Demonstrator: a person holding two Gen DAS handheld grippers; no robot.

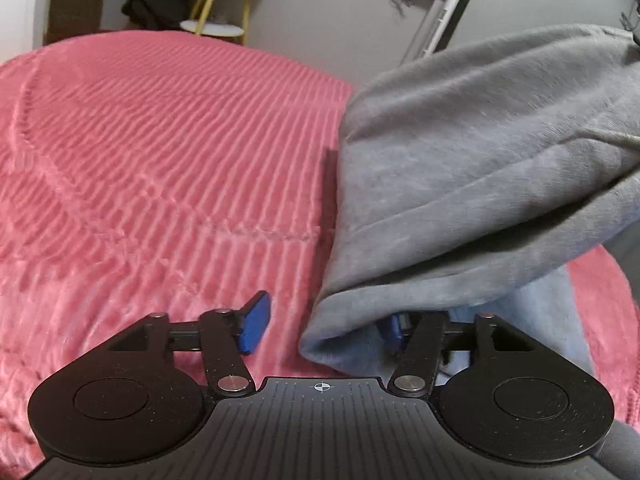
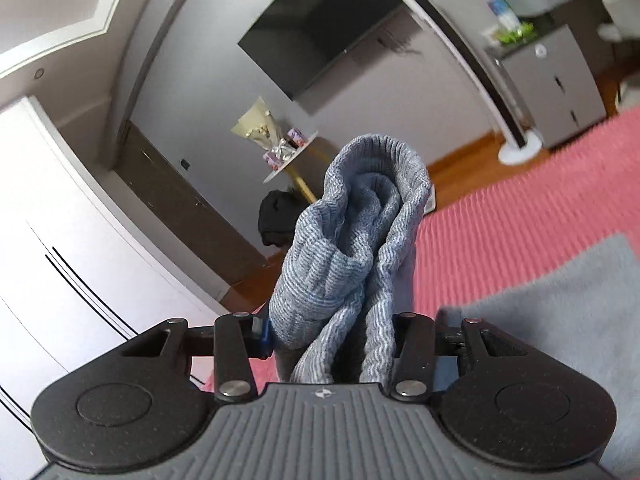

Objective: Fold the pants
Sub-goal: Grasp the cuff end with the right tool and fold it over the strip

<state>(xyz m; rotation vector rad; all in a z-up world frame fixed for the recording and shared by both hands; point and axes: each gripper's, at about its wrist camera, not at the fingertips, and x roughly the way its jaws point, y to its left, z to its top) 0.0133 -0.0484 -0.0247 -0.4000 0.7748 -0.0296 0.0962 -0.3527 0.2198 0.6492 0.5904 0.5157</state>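
Pointing upward, bunched pants (image 2: 352,240) stand clamped in right gripper (image 2: 332,336).

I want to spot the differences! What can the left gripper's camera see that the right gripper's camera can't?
Only the left wrist view: the left gripper, its blue pads apart with the pants' hem lying between them, and the smooth grey pant leg draped across.

Only the right wrist view: the right gripper shut on the ribbed cuff, a dark TV, white wardrobe doors and grey drawers.

Both: the pink bedspread, the gold-legged side table and the black bundle beside it.
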